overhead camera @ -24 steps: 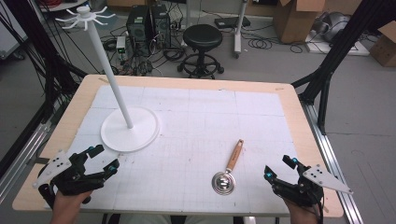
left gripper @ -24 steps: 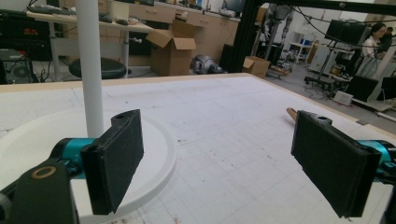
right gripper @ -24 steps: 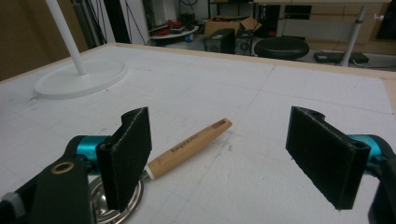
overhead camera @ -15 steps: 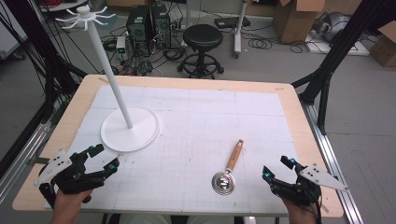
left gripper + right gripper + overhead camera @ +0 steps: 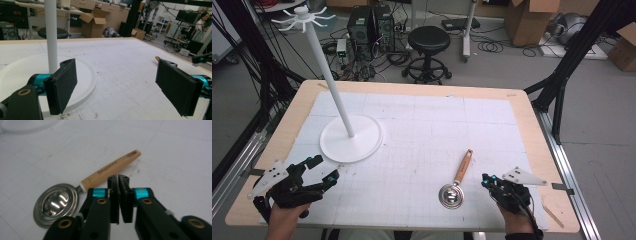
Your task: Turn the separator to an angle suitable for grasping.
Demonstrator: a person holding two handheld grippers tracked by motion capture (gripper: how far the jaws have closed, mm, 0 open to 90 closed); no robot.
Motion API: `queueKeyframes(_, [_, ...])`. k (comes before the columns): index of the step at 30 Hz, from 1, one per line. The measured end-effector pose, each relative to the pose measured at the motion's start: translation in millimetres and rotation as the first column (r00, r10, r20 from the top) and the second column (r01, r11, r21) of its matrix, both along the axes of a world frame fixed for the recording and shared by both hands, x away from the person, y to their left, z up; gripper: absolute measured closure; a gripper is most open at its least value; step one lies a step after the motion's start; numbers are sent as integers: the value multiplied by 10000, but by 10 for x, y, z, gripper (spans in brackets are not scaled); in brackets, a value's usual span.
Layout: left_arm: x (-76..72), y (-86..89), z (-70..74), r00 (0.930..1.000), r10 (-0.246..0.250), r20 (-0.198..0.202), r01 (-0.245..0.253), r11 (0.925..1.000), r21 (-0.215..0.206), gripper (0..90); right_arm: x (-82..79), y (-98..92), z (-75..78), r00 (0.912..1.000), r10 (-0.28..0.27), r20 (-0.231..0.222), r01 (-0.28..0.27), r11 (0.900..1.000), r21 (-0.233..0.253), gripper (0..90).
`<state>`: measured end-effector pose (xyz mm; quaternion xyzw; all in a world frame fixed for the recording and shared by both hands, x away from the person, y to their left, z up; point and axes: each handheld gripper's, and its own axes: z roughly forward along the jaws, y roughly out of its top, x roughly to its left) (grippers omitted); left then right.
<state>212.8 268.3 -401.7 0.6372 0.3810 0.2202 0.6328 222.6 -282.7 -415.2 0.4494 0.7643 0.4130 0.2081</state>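
Metal strainer spoon (image 5: 456,187) with wooden handle: flat on the white grid mat (image 5: 427,135), near-right area of the table (image 5: 532,125). Round steel bowl at the near end, handle angled toward the far right, with a slot at its tip in the right gripper view (image 5: 82,192). Nothing visible inside the bowl apart from bright reflections.

Right gripper (image 5: 490,180): just right of the spoon bowl, near the table's near edge, held in a hand (image 5: 514,220). Jaws pressed together with nothing between them, tips just short of the handle in the right gripper view (image 5: 119,179).

Left gripper (image 5: 323,168): near-left corner, held in a hand (image 5: 284,220). Jaws spread wide apart, pads bare and gripping nothing in the left gripper view (image 5: 120,82). Tips just beside the near rim of the white stand (image 5: 348,120).

White stand: round flat base on the mat at left, thin pole rising and leaning toward the far left, small hook arms at the top. Base bare.

Beyond the far edge: black stool (image 5: 428,50), cardboard boxes (image 5: 527,20), cables on the floor.
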Motion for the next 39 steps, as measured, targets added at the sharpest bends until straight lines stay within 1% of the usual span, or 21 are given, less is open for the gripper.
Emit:
queueKeyframes(1, [0,0,0,10000,0,0,0,10000,0,178,0,0,0,10000,0,0,0,10000,0,891])
queueKeyframes(4, [13,6,-7,10000,-1,-76,1,10000,41,178,89,130,-129,9961,510,-717,-567,9952,-796,891])
queueKeyframes(5, [13,4,-7,10000,10,-84,-10,10000,22,179,149,214,-185,9921,806,-957,-907,9902,-1058,891])
queueKeyframes(8, [11,7,-7,10000,40,-62,-40,10000,44,179,186,281,-210,9892,969,-1103,-1092,9878,-1110,891])
queueKeyframes(9, [9,7,-7,10000,61,-70,-60,10000,1,180,222,364,-252,9832,1227,-1353,-1400,9820,-1269,891])
queueKeyframes(10, [8,13,-7,10000,67,-74,-67,10000,17,180,216,404,-257,9845,1206,-1273,-1385,9801,-1423,891])
queueKeyframes(12, [7,25,-6,9999,100,-68,-100,9999,-6,181,218,444,-255,9807,1424,-1342,-1596,9789,-1280,891])
queueKeyframes(14, [6,36,-5,9998,168,-78,-169,9998,-66,193,207,468,-258,9817,1461,-1221,-1628,9766,-1407,891])
queueKeyframes(18, [8,47,-6,9996,252,-128,-253,9996,-105,195,194,532,-257,9767,1722,-1283,-1892,9726,-1348,891])
queueKeyframes(20, [6,47,-5,9996,269,-122,-270,9996,-112,195,191,597,-254,9724,1954,-1276,-2124,9675,-1369,891])
queueKeyframes(23, [8,46,-7,9996,254,-145,-255,9996,-96,195,185,646,-256,9711,2019,-1271,-2193,9652,-1422,891])
queueKeyframes(26, [4,47,-6,9995,277,-134,-279,9996,-109,195,196,658,-254,9718,1912,-1378,-2093,9689,-1317,891])
queueKeyframes(29, [3,56,-7,9994,303,-155,-305,9995,-112,195,177,602,-237,9719,1902,-1384,-2062,9721,-1115,891])
queueKeyframes(31, [2,63,-6,9993,335,-150,-337,9993,-133,195,125,447,-156,9812,1633,-1028,-1712,9825,-733,891])
queueKeyframes(32, [2,63,-6,9993,335,-150,-337,9993,-133,195,125,447,-156,9812,1633,-1028,-1712,9825,-733,891])
queueKeyframes(33, [3,65,-7,9993,333,-155,-335,9993,-135,195,106,361,-118,9865,1414,-824,-1463,9876,-566,890])
queueKeyframes(34, [4,66,-6,9993,334,-167,-337,9993,-137,195,64,164,-49,9957,728,-577,-744,9969,-257,891])
queueKeyframes(35, [4,65,-6,9993,335,-160,-337,9993,-132,195,43,65,-26,9981,343,-506,-348,9993,-106,891])
queueKeyframes(36, [3,65,-5,9993,334,-162,-336,9994,-125,195,43,65,-26,9981,343,-506,-348,9993,-106,891])
queueKeyframes(38, [2,61,-5,9993,337,-146,-339,9993,-159,195,-16,-105,6,9988,-257,-409,252,9996,-142,891])
queueKeyframes(39, [4,61,-5,9993,334,-146,-336,9993,-140,195,-94,-215,34,9982,-480,-350,474,9987,-179,891])
